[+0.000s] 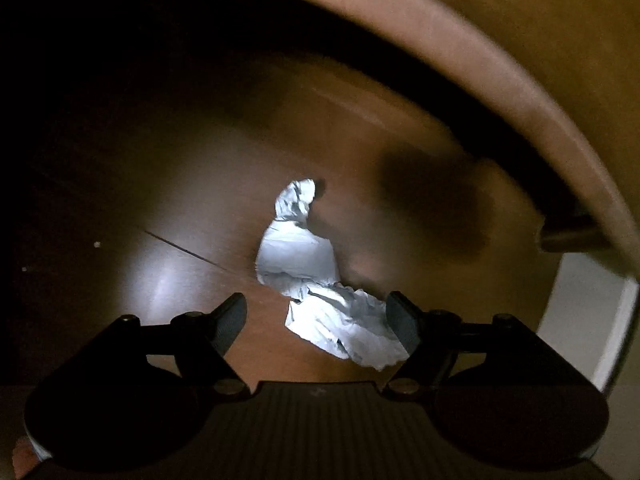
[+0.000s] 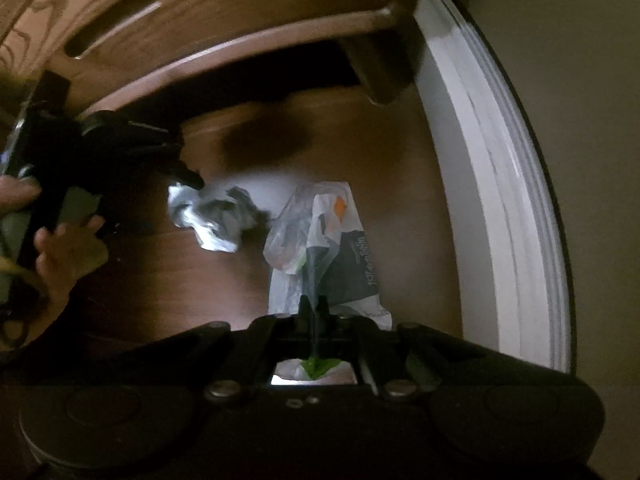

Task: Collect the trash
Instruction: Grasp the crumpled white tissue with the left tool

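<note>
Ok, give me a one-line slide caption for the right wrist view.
Right gripper shut on a plastic bag hanging over the wooden floor, crumpled paper lying beside it.

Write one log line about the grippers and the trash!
left gripper: open over crumpled paper on floor | right gripper: shut on plastic bag

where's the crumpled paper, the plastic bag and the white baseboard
crumpled paper [image 1: 298, 254], left wrist view, on its flat middle fold
plastic bag [image 2: 332, 240], right wrist view, on its printed middle
white baseboard [image 2: 508, 184], right wrist view, on its moulded face
</note>
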A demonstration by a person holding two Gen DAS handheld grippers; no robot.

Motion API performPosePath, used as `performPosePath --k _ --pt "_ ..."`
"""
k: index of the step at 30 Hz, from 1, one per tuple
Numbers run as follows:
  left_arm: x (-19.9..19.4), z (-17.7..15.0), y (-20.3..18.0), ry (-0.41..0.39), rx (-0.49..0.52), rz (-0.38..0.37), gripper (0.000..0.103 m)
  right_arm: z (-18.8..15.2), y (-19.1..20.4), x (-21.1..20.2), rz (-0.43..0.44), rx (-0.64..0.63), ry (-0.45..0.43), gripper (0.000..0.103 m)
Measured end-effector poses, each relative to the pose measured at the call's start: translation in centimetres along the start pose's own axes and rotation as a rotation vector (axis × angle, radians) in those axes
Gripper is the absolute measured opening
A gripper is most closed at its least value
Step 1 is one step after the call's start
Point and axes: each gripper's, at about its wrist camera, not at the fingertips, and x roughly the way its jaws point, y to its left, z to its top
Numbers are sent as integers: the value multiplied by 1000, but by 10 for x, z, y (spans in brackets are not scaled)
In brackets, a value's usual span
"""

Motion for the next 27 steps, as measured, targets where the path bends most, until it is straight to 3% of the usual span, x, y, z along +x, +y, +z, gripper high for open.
performPosePath --k 4,8,12,19,27 --pt "21 -7 0 36 10 33 74 -4 -9 5 -6 17 11 0" --pt "32 -13 8 64 9 53 36 -7 -10 11 -6 25 15 0" --pt "24 -19 13 44 49 87 26 -3 -5 13 0 14 17 0" --pt "-28 -41 30 64 52 140 25 1 14 -17 10 14 6 0" --pt "-160 -76 43 82 60 116 25 20 56 -123 48 -2 -33 0"
